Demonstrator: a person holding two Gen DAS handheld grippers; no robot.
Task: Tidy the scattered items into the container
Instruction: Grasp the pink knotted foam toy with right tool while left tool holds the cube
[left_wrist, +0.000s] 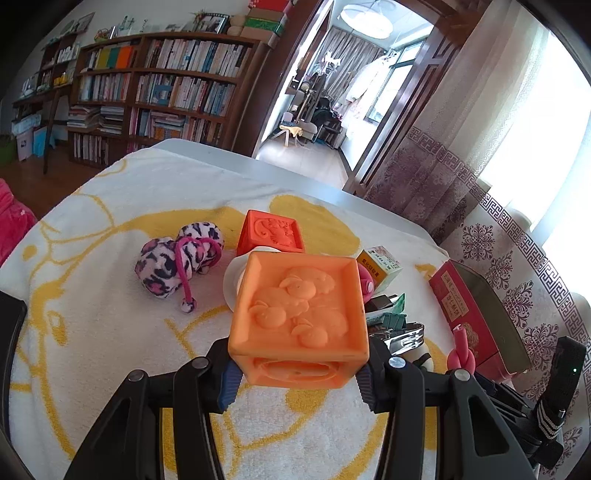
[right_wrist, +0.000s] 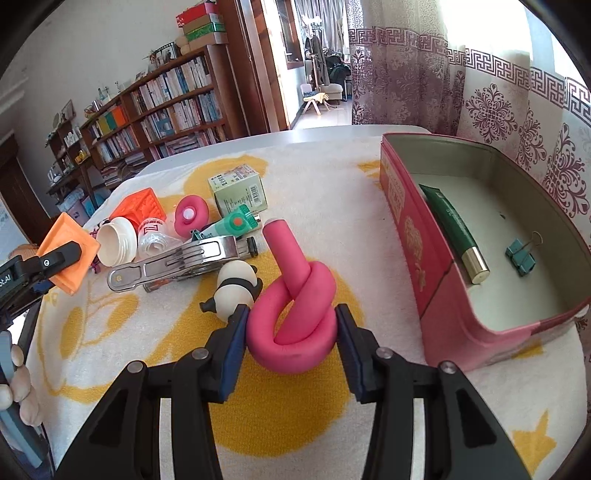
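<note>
Right gripper (right_wrist: 291, 325) around pink knotted tube (right_wrist: 293, 325)

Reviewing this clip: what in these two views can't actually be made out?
- Left wrist view: most of the clutter lies behind the orange block held in the left gripper.
- Left wrist view: the pink tin shows only its outer wall; its inside is hidden.
- Right wrist view: the print on the small carton is too small to read.
- Right wrist view: whether the right gripper presses the pink foam knot is unclear.
</note>
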